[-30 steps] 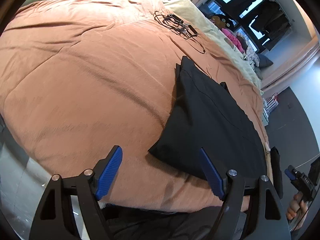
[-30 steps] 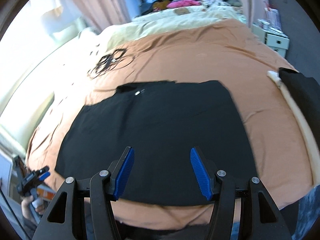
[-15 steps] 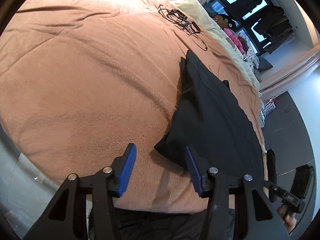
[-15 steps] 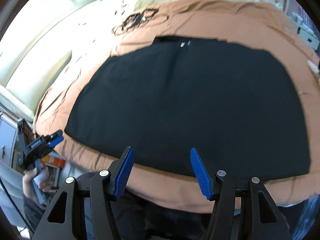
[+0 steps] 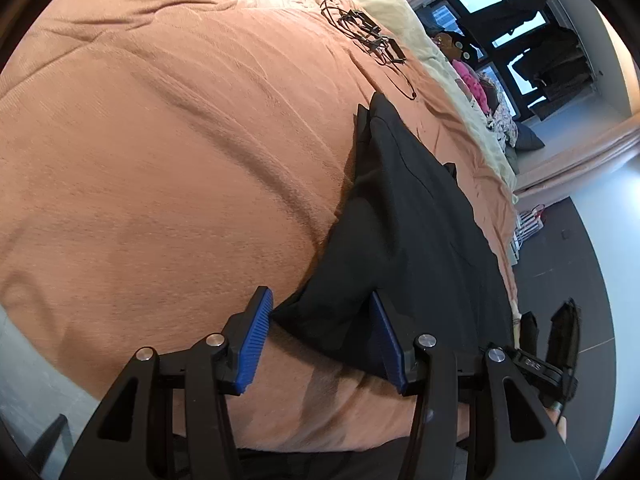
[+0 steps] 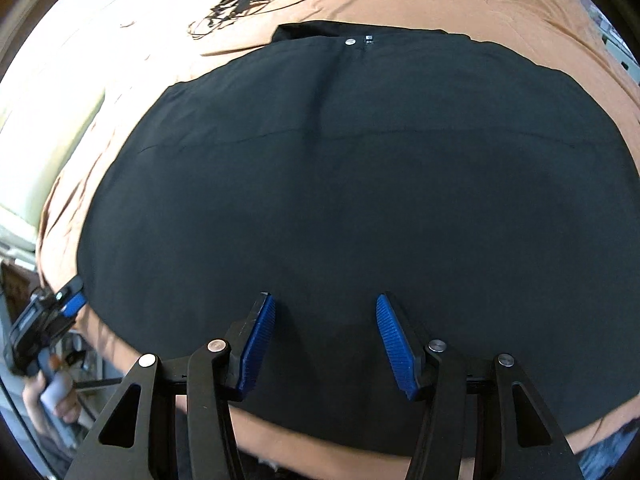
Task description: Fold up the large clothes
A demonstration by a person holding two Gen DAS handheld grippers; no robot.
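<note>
the black garment [image 6: 340, 184] lies flat on the bed's orange blanket [image 5: 160, 160]. it looks soft and light, so take the near corners. left hand-held gripper [image 5: 320, 336] open around one corner; right hand-held gripper [image 6: 325, 340] closing, pads not pressing.

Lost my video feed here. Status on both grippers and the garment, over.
Left gripper jaws open around black garment corner. Right gripper jaws closing, over near hem, no grip yet. Garment flat on bedspread. Cables beyond, clear.

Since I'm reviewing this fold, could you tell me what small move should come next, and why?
Probably ease the left gripper down and close it on the black garment: its near corner already lies between the open fingers, ungripped.
</note>
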